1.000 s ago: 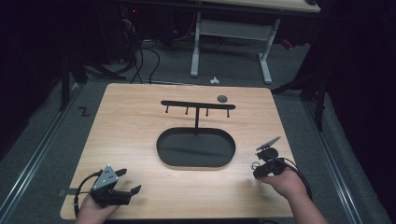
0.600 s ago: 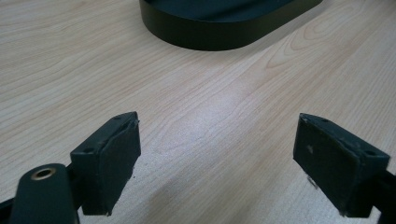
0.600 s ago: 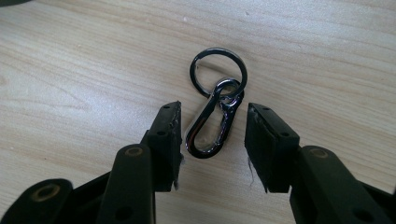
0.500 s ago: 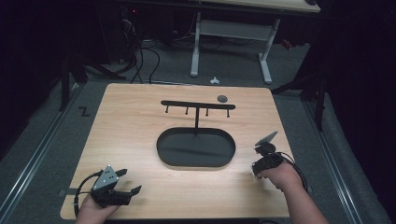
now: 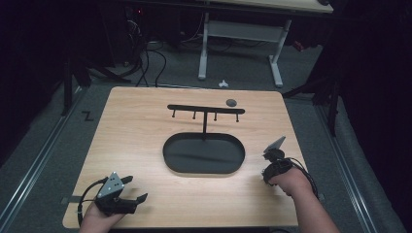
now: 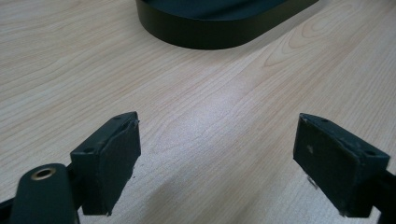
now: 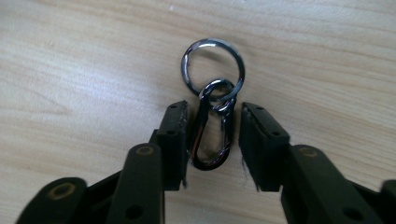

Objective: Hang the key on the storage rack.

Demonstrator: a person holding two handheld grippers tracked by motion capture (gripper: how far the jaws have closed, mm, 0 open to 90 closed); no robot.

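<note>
Here the right gripper (image 7: 212,140) points down at the table (image 5: 141,141), its two jaws standing on either side of a small metal clip (image 7: 211,140) that lies flat on the wood. The jaws are narrowly parted; the left pad seems to touch the clip, while a small gap shows at the other side, so the clip is framed but, I judge, not yet firmly held. A key ring (image 7: 213,67) hangs through the clip's top loop and lies just beyond the jaw tips. This looks like a grasp by the clip's body, which leaves the ring free, perhaps for one of the pegs of the black rack (image 5: 206,109) above the oval tray (image 5: 204,167). The right hand (image 5: 286,180) is bent steeply down near the table's right edge. The left gripper (image 6: 217,158) rests low at the near left corner, jaws wide apart and empty.
</note>
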